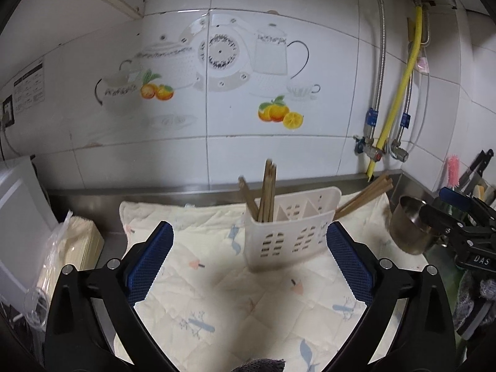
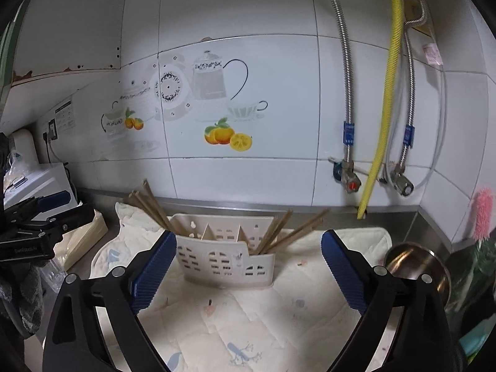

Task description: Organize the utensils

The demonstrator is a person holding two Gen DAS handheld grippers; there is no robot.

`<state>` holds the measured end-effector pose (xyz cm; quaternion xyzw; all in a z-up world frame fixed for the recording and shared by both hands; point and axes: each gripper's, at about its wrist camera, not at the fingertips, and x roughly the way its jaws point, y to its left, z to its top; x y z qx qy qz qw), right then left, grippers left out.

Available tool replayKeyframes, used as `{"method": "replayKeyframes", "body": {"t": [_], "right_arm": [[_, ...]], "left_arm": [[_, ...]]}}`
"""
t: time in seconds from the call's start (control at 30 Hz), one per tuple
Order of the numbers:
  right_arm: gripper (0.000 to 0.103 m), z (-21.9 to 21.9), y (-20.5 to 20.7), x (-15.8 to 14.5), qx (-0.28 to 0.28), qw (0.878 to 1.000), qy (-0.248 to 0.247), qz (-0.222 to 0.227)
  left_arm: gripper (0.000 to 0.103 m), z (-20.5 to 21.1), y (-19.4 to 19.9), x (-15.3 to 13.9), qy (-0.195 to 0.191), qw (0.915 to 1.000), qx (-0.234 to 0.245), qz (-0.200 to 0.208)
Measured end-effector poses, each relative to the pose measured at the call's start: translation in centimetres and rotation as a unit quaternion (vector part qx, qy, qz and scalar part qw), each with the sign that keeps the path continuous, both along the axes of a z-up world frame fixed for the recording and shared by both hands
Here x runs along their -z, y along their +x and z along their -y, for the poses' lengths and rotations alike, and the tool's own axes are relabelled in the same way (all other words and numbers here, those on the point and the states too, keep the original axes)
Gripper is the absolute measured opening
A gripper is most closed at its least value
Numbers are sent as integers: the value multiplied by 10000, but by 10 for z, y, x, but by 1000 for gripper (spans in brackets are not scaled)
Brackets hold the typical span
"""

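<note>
- Quilted cloth [image 1: 248,303] printed with small birds and carrots covers the steel table [image 1: 139,193] right under you; nothing loose lies on it between the fingers in either view.
- Your left gripper [image 1: 249,262] is spread wide and grips nothing; the same holds for your right gripper [image 2: 248,271].
- Straight ahead of both, on the cloth, stands the white slotted utensil holder [image 2: 226,263], upright, its long side running left to right across your path.
- Wooden chopsticks [image 1: 266,192] stand nearly upright in its left end compartment; a second bunch [image 2: 285,232] leans out to the right from the right end compartment. The middle compartments look empty.
- Judging by the views, each gripper sits nearer the bunch on its own side; neither is clearly closer to the holder.
- Off to the right, beside the cloth, sits a steel pot [image 2: 418,266].
- Beyond everything, the white tiled wall [image 2: 279,62] carries teapot and orange decals.
</note>
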<state>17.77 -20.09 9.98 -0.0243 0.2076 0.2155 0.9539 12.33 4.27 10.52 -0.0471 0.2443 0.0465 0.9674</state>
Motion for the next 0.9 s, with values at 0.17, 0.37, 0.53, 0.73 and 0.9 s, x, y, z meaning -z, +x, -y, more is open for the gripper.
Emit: {"method": "replayKeyframes", "body": {"t": [0.17,0.37,0.53,0.73,0.9], "right_arm": [[93,4,-16,17,109,9999,47,-81],[95,9,-30,32,164,9996,133,-204],[96,13,-49,40,228,9994,194,-144],[96,13,-69,50,303,9994,126,-89],[96,17,-81,59,326,9990,199,-217]], "left_arm": [[98,0,-13,11,-14,10000,-21,-26],[98,-1,-33,22,-104,9999,-16,-4],[98,-1,-48,31,-167,9998,-57,-24],[98,-1,-65,43,-96,9999,-114,-63],[98,1,-77,51,-73,9999,-53,-95]]}}
